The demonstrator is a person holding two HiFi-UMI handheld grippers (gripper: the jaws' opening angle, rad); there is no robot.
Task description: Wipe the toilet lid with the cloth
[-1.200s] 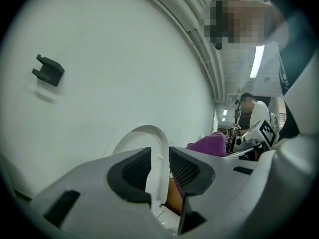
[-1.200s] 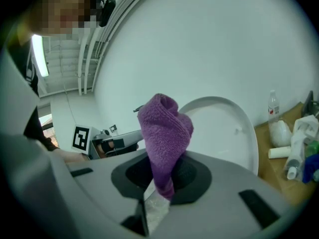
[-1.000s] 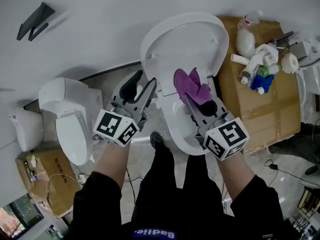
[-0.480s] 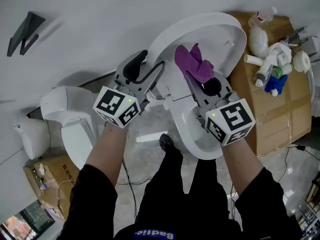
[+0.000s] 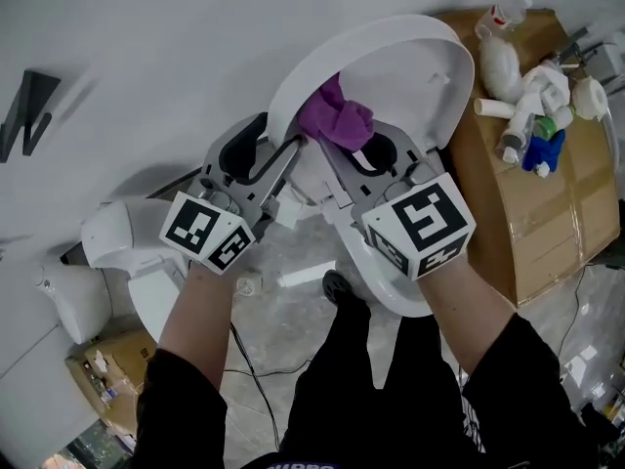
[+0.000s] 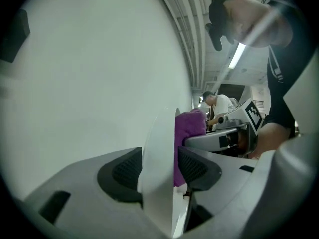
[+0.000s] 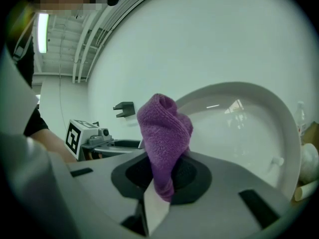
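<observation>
The white toilet lid (image 5: 405, 66) stands raised against the wall. My right gripper (image 5: 361, 152) is shut on a purple cloth (image 5: 333, 117), which bunches above the jaws and rests at the lid's inner face near its left rim. In the right gripper view the cloth (image 7: 162, 128) hangs between the pads of my right gripper (image 7: 162, 176), with the lid (image 7: 244, 118) behind it. My left gripper (image 5: 269, 151) stands open astride the lid's left rim. In the left gripper view that rim (image 6: 157, 148) fills the gap of my left gripper (image 6: 158, 169), with the cloth (image 6: 189, 126) just beyond.
The toilet bowl (image 5: 386, 286) lies below my right gripper. A cardboard box (image 5: 518, 213) at the right carries several bottles (image 5: 532, 115). A second toilet (image 5: 127, 247) stands at the left, with another box (image 5: 103, 374) beside it. A black bracket (image 5: 29, 110) hangs on the wall.
Both grippers have moved toward the lid. The cloth went from the lid's lower middle to its left rim. The left jaws now straddle that rim.
</observation>
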